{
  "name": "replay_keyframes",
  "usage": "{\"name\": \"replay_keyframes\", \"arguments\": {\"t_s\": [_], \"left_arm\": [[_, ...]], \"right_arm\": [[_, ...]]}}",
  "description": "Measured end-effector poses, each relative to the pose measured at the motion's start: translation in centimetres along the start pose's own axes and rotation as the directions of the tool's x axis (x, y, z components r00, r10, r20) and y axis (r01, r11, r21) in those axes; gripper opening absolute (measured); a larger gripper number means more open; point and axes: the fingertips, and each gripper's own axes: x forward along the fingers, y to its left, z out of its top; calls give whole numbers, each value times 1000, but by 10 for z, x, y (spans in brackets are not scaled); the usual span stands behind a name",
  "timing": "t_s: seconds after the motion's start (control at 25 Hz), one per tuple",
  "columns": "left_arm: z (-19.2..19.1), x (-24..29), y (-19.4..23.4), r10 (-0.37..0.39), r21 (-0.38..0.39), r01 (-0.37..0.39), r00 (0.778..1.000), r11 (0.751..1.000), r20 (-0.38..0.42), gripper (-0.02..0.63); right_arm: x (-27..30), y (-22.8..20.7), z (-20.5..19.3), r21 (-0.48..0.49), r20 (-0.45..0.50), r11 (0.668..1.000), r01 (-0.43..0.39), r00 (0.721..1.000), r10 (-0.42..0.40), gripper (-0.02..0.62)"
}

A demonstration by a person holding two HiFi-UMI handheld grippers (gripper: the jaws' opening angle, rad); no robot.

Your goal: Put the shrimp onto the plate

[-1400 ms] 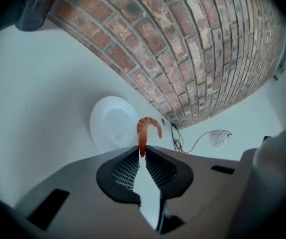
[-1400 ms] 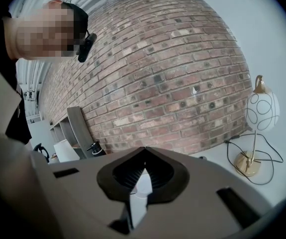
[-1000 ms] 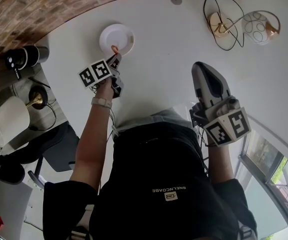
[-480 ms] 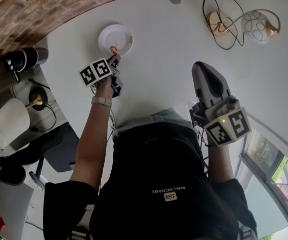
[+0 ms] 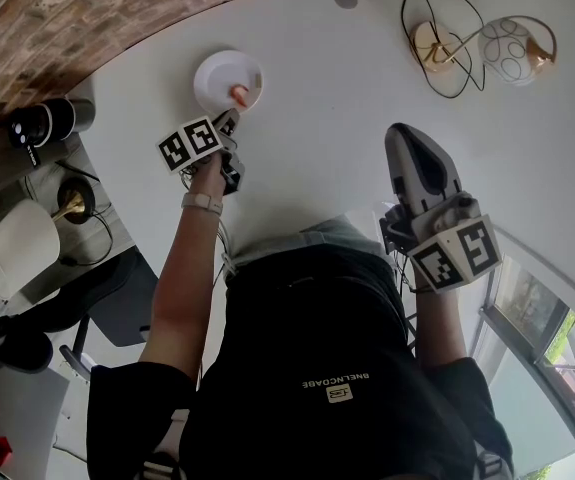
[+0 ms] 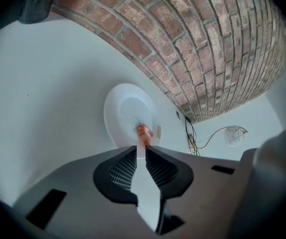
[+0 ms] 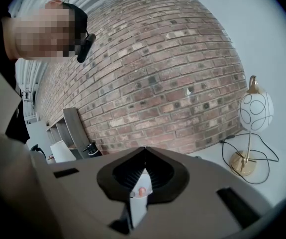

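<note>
A white plate (image 5: 225, 73) sits on the white tabletop near the brick wall, and a small orange shrimp (image 5: 238, 93) lies on its near side. My left gripper (image 5: 229, 120) hovers just short of the plate's near rim. In the left gripper view its jaws (image 6: 141, 147) stand a narrow gap apart, and the shrimp (image 6: 143, 132) rests on the plate (image 6: 125, 108) just past the tips, not between them. My right gripper (image 5: 401, 136) is held off to the right over bare table, shut and empty. Its tips (image 7: 143, 151) meet.
A white globe lamp (image 5: 512, 53) with a brass base (image 5: 435, 48) and a looping black cable stands at the back right. A brick wall (image 6: 207, 49) runs behind the plate. Left of the table are a black cylinder (image 5: 47, 116) and a white shade (image 5: 17, 243).
The shrimp was at the left gripper's tips; now it lies on the plate just beyond them, with the jaws parted. The right gripper has stayed still.
</note>
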Motion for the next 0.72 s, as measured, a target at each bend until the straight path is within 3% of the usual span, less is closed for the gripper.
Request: {"name": "replay_keyframes", "arguments": {"t_s": [0.72], "left_arm": [[7,-12,-3,22,48,-24,999,999,29,38]], "right_arm": [[-5,2,2,-1,13,1000,-1,1000,1,3]]}}
